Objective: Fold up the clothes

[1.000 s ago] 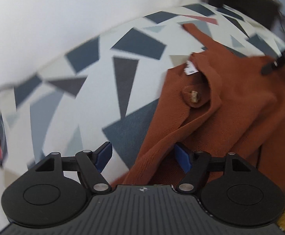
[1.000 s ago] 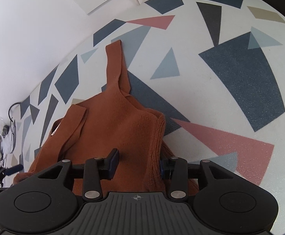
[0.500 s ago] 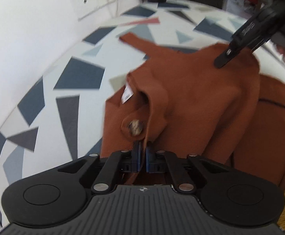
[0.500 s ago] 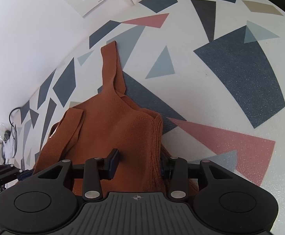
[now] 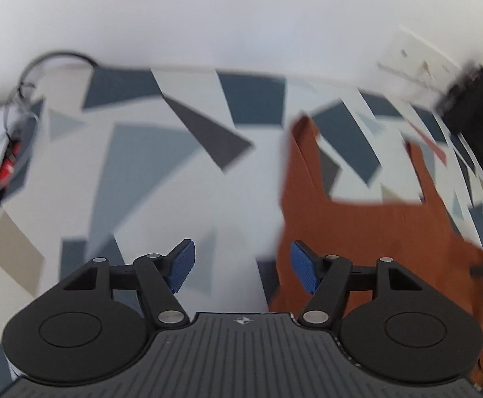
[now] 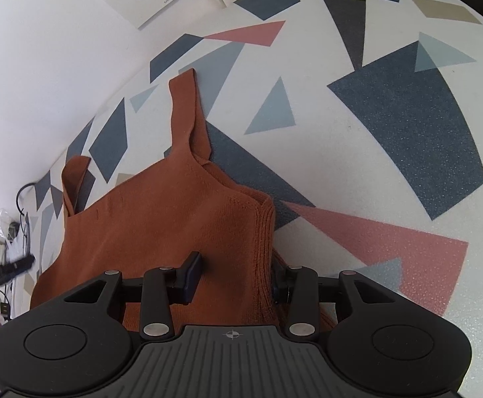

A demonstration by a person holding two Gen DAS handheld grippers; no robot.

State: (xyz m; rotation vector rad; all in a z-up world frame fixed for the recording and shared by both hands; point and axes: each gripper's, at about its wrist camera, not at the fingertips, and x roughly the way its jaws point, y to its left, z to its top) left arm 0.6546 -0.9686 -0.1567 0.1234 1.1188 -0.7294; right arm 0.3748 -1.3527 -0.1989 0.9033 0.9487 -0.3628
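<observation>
Left claw [image 5: 241, 265] gapes empty, lower centre; right claw [image 6: 234, 277] open astride the rust knit top [image 6: 161, 225], seemingly unclamped.

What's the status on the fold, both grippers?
Left gripper open, holding nothing, beside the top. Right gripper open, straddling the top's ribbed edge. Top flat on the patterned table, straps toward the wall. Nothing in the way.
</observation>
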